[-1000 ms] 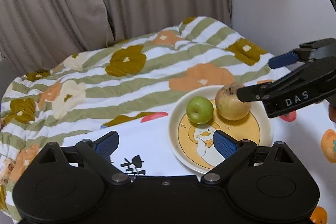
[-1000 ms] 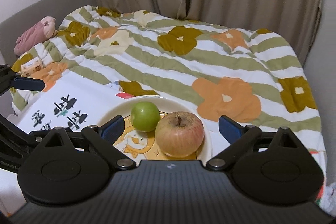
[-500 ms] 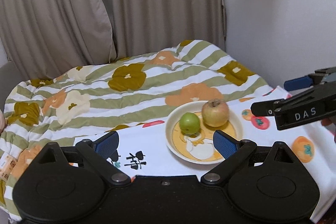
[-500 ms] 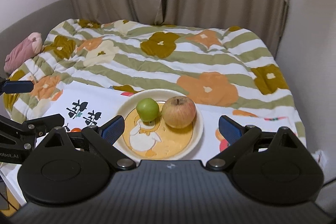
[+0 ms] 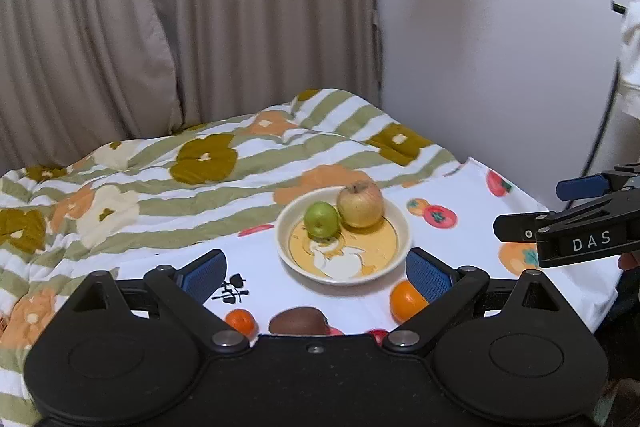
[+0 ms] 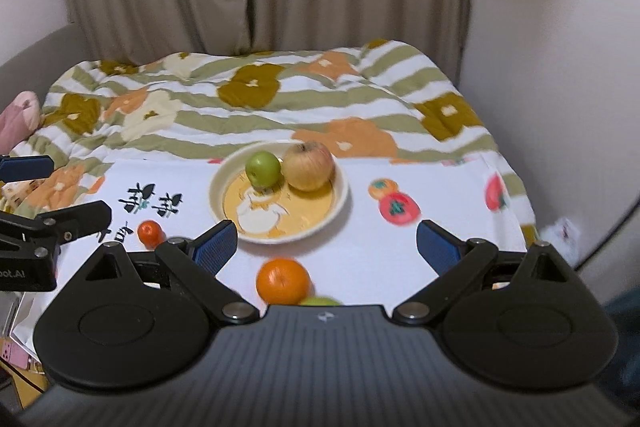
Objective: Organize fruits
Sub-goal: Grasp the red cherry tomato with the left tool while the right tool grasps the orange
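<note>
A cream plate with a duck picture holds a small green apple and a larger yellow-red apple, side by side and touching. On the white cloth in front lie an orange, a small tangerine and a brown kiwi. A green fruit peeks out by the orange. My left gripper and right gripper are open and empty, held back from the plate.
The white cloth with printed fruit covers a small table before a bed with a striped floral quilt. Curtains hang behind. A wall is on the right, and a pink plush lies at the left.
Both grippers have drawn back and up from the plate, leaving the yellow-red apple on it. The loose fruit in front of the plate has come into view.
</note>
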